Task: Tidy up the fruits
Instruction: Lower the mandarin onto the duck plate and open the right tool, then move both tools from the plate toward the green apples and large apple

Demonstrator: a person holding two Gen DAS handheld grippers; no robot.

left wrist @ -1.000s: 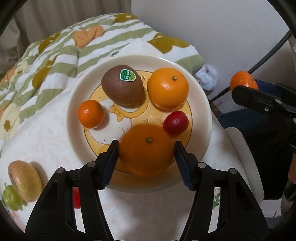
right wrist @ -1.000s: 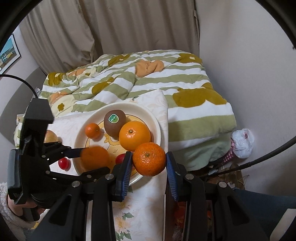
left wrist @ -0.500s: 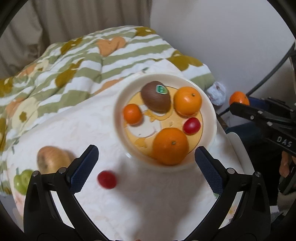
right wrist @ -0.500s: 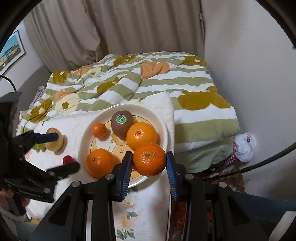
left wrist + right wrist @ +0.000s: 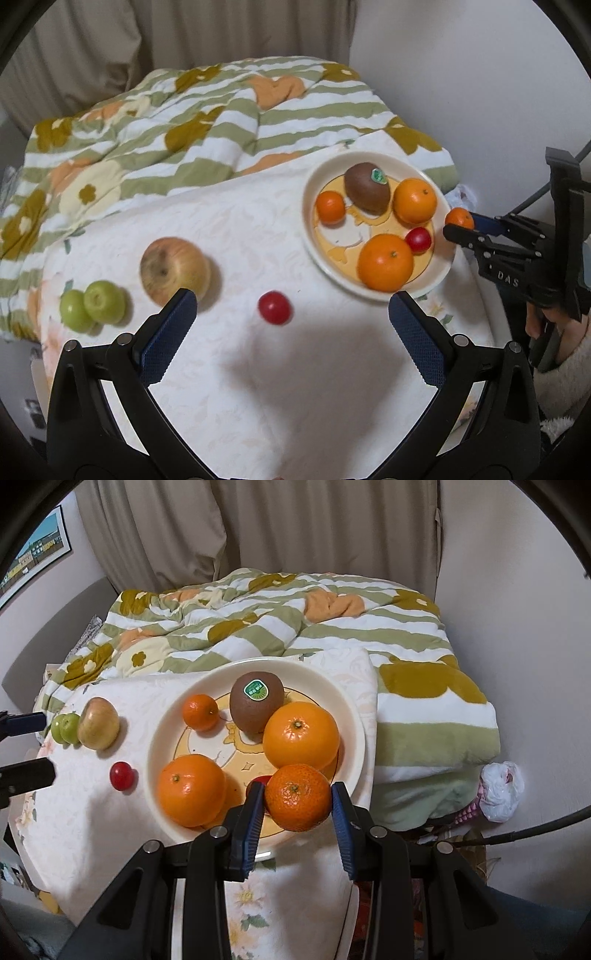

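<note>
A cream plate (image 5: 316, 173) (image 5: 162, 720) holds a kiwi (image 5: 367, 192) (image 5: 256, 705), two large oranges (image 5: 385, 261) (image 5: 190, 789), a small tangerine (image 5: 330, 207) (image 5: 200, 712) and a red cherry tomato (image 5: 418, 239). My left gripper (image 5: 291, 308) is open and empty above the white cloth, over a loose red tomato (image 5: 274, 307) (image 5: 121, 775). An apple (image 5: 173, 269) (image 5: 99, 728) and two green fruits (image 5: 94, 308) (image 5: 66, 727) lie to its left. My right gripper (image 5: 298, 799) (image 5: 460, 226) is shut on a mandarin (image 5: 297, 802) (image 5: 459, 218) over the plate's near right edge.
A white floral cloth (image 5: 240, 387) (image 5: 92, 830) covers the table. Behind it lies a green-striped quilt (image 5: 184, 122) (image 5: 277, 613), with curtains and a wall beyond. A white plastic bag (image 5: 500, 790) sits on the floor at the right. A person's hand and fuzzy sleeve (image 5: 561, 347) hold the right gripper.
My left gripper let go of the large orange on the plate, opened wide and drew back up and to the left. The right gripper sank slightly toward the plate with its mandarin.
</note>
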